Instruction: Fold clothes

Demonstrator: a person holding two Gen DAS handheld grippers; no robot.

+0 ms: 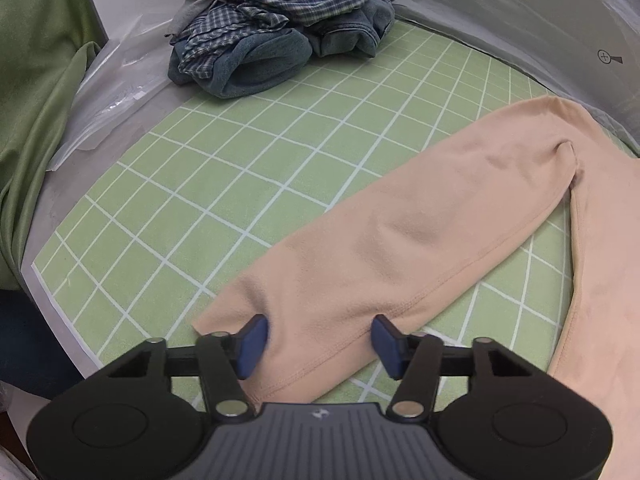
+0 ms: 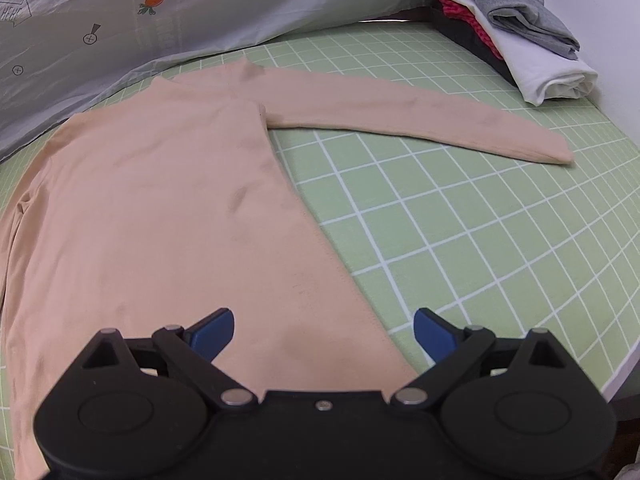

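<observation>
A peach long-sleeved knit top (image 2: 160, 208) lies flat on the green gridded worktop (image 2: 480, 240); the left tongs (image 1: 320, 344), wide open, straddle its left cuff, sleeve running away rightward; right tongs (image 2: 324, 336) gape empty over the hem.

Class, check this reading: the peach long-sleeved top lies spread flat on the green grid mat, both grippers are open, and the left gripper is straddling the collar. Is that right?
One detail is wrong. The left gripper straddles the cuff end of a sleeve, not the collar, as the left wrist view shows. The rest holds: the peach top lies flat on the green grid mat, and the right gripper is open too.
</observation>
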